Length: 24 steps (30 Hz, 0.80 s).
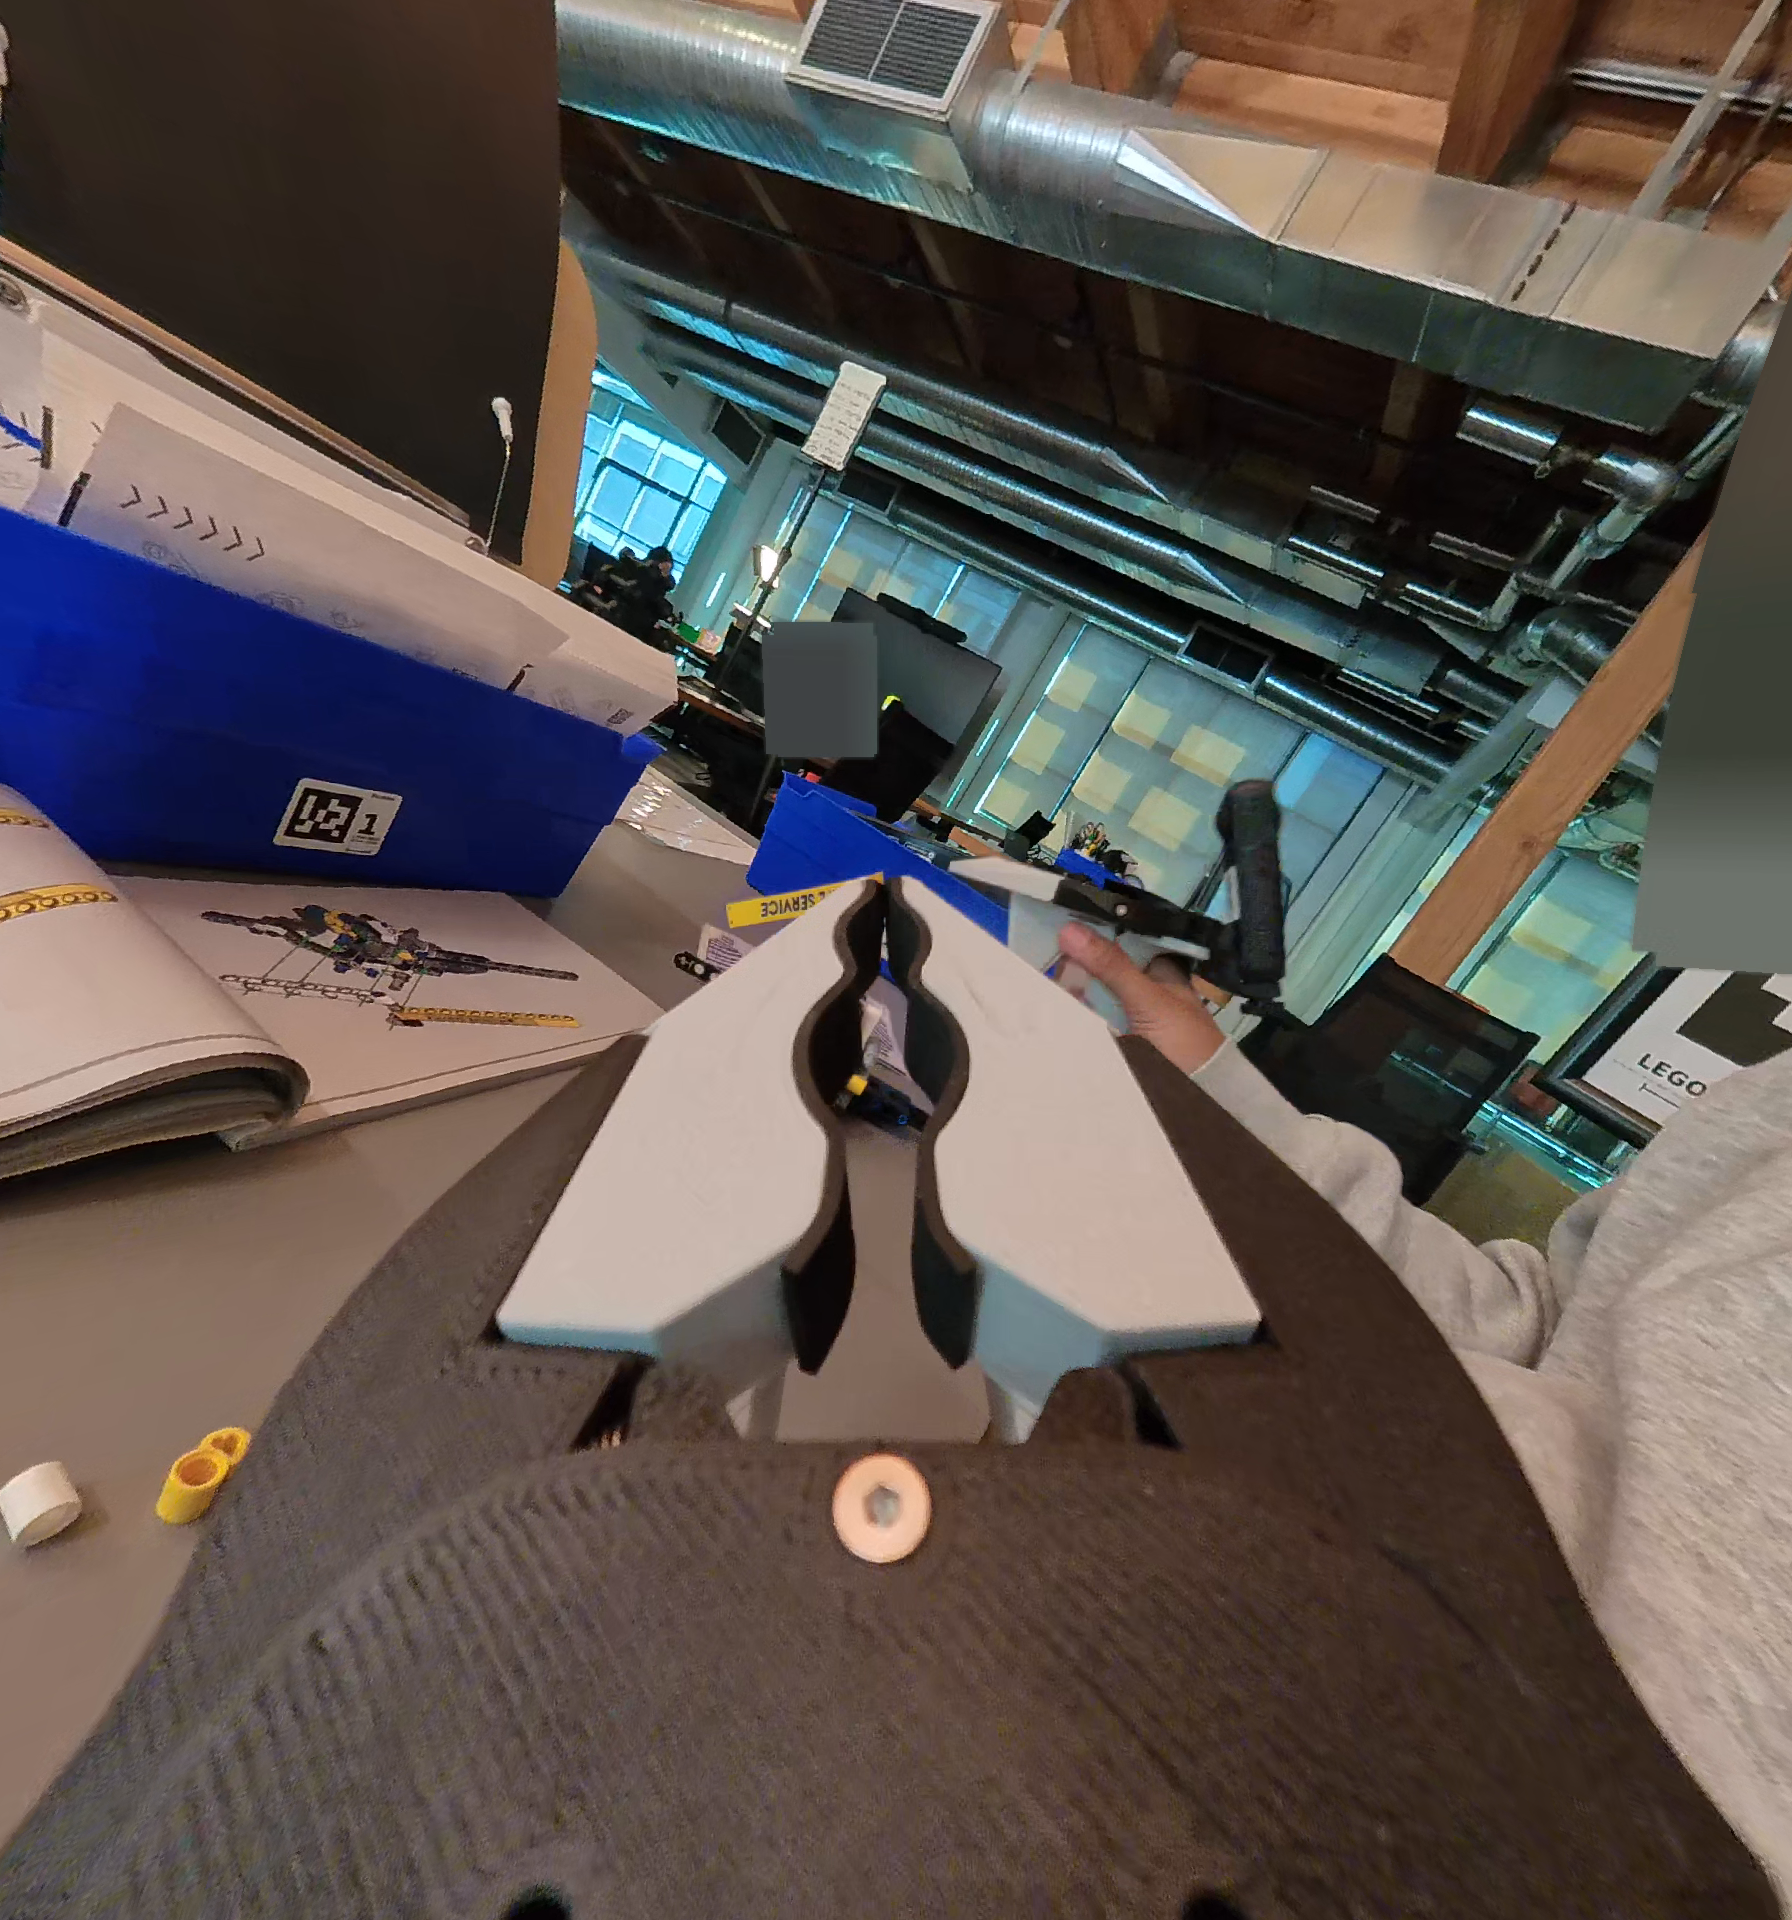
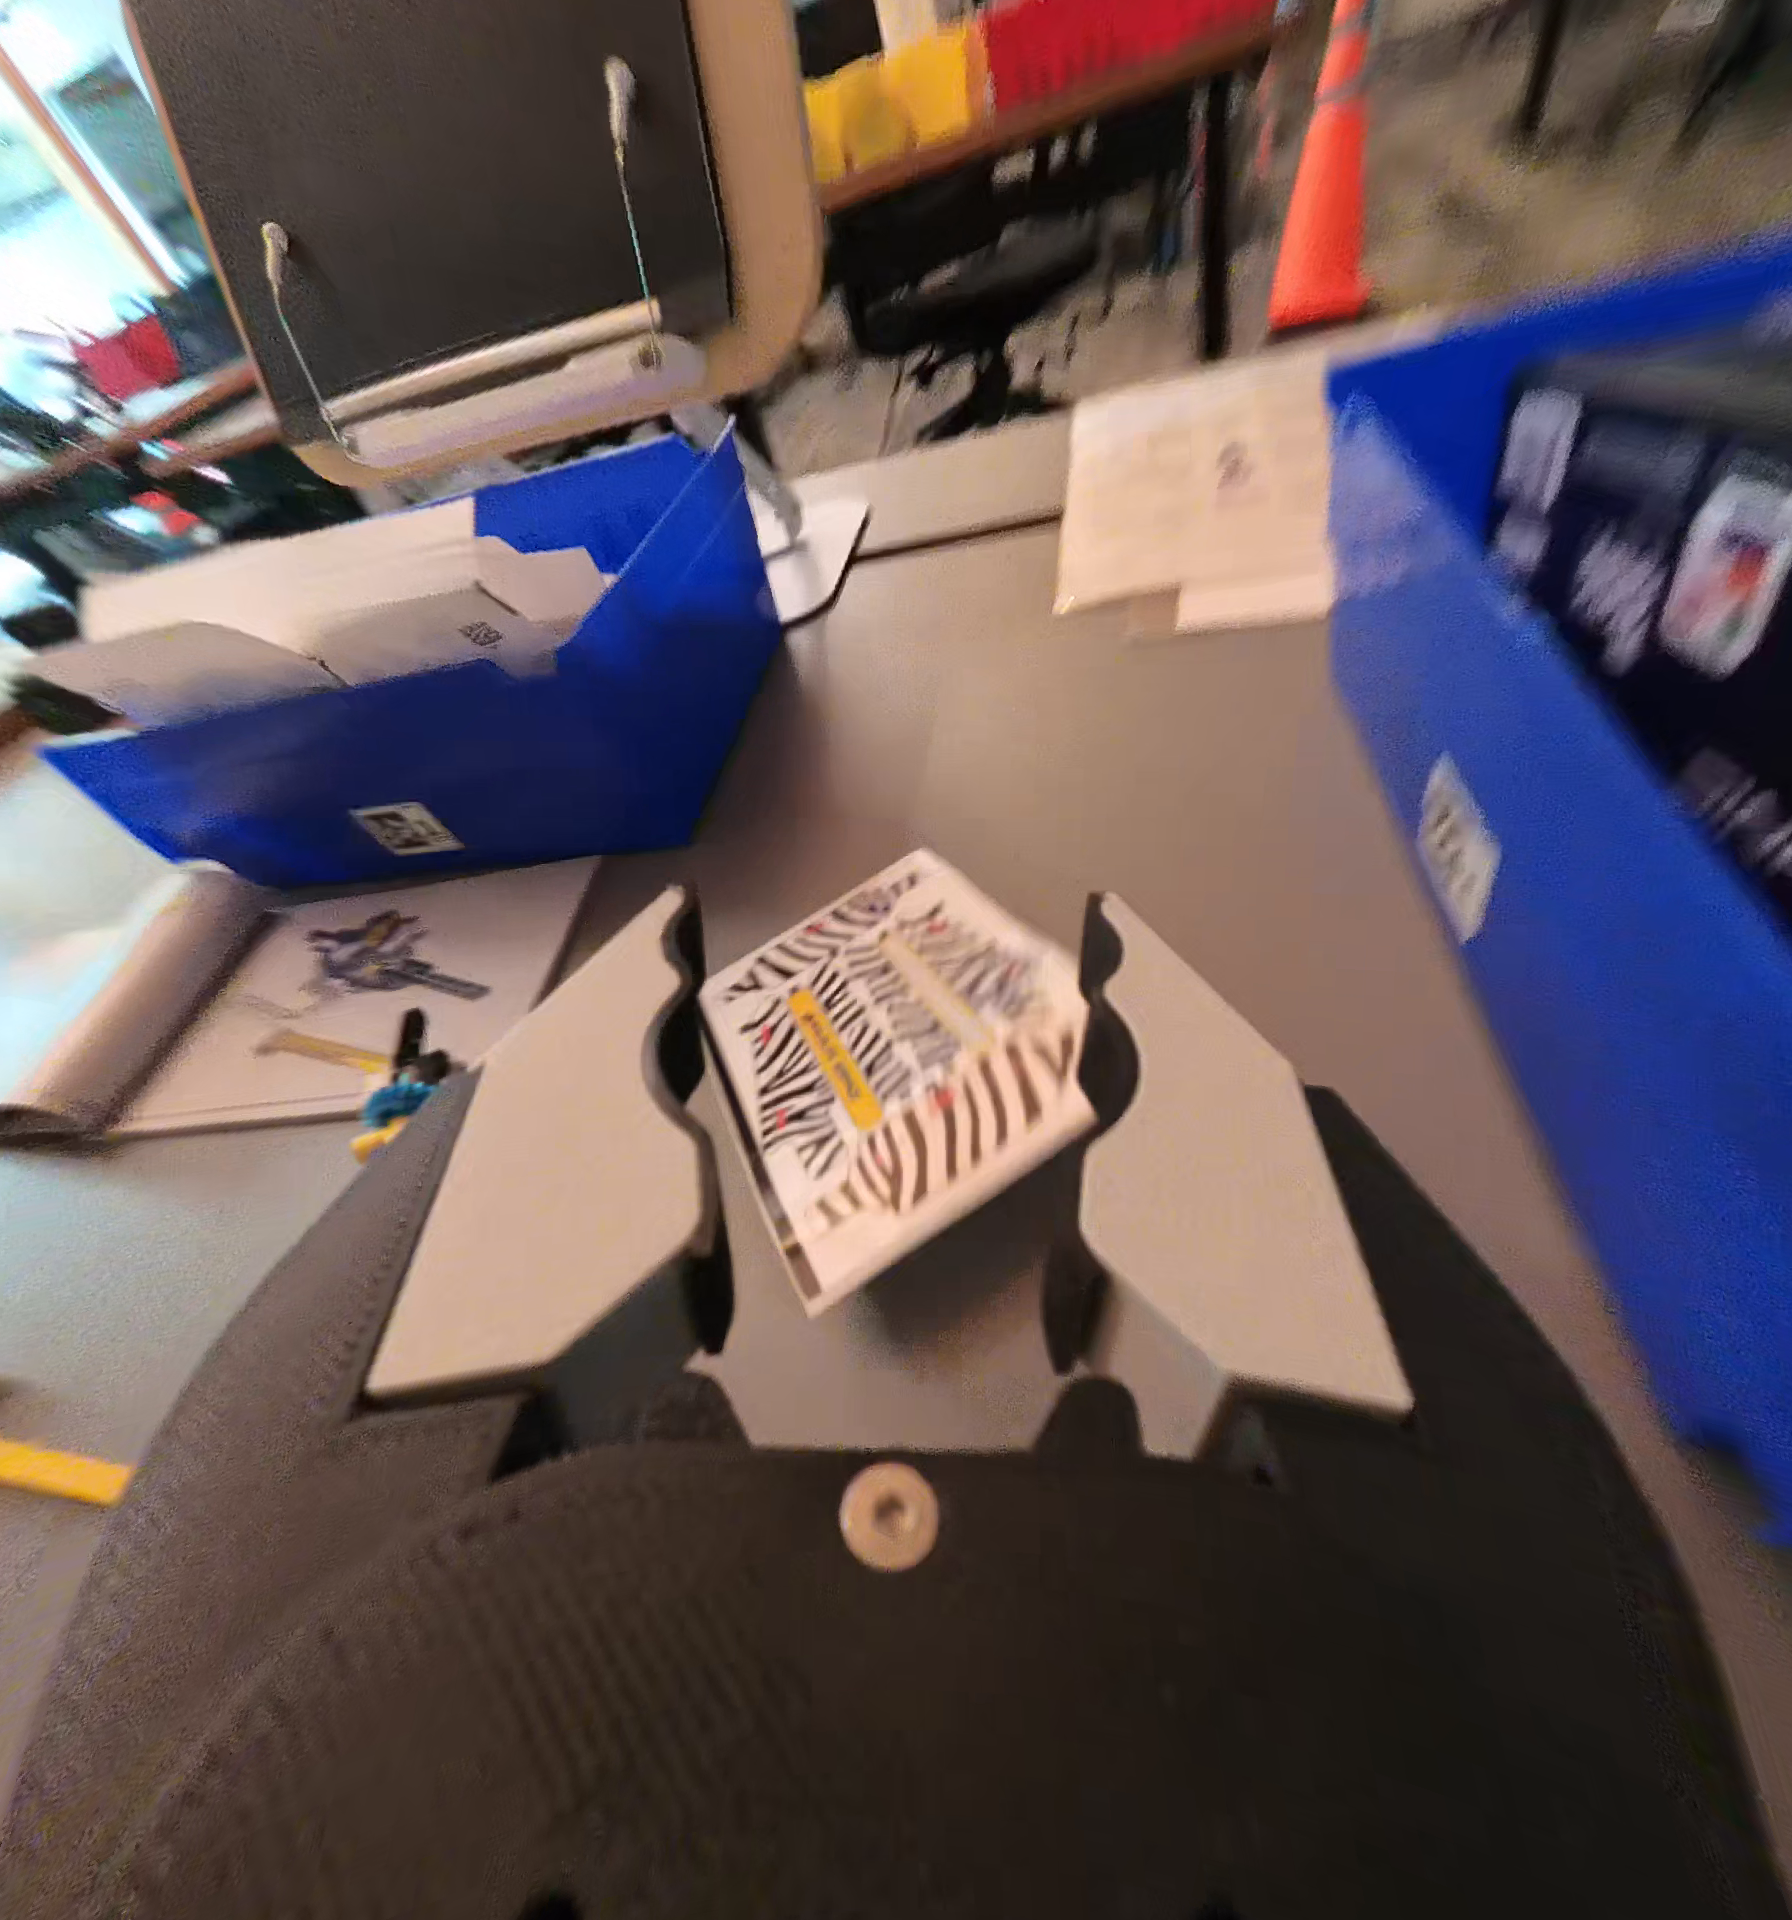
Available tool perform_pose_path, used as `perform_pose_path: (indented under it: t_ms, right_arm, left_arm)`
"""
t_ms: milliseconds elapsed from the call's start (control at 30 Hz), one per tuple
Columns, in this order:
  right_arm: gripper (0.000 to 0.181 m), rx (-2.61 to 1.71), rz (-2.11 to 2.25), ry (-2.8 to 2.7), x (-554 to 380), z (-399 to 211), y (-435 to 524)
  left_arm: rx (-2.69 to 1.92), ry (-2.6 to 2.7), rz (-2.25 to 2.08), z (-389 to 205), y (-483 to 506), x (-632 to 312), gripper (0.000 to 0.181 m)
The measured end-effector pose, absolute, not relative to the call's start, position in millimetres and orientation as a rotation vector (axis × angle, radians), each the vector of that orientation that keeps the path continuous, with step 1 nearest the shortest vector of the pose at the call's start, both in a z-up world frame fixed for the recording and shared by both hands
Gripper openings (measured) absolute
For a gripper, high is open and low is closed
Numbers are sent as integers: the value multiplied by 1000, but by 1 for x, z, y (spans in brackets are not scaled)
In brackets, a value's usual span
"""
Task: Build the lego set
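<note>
Hovering above the grey table (image 2: 975, 707), the right gripper (image 2: 892, 940) has its jaws spread wide around a striped sticker sheet (image 2: 897, 1049), and contact can't be judged through the blur. The left gripper (image 1: 887, 899) is pinched almost closed, tips nearly meeting, gripping nothing. The open instruction booklet (image 1: 279, 997) lies beside a blue bin (image 1: 196, 748). Two yellow connectors (image 1: 201, 1473) and a white bushing (image 1: 38, 1501) sit loose nearby.
</note>
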State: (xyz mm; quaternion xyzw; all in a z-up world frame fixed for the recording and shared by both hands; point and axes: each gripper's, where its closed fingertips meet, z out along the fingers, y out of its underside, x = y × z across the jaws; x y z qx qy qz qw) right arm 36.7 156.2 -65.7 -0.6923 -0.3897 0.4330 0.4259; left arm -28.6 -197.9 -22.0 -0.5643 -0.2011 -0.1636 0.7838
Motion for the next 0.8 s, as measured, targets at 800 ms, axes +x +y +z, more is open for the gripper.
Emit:
perform_pose_path:
  t_ms: [800]
  right_arm:
    - [20,-346,772,-1859,19,-57,-159]
  left_arm:
    - [-1466,-323,-421,-52,-157,28,0]
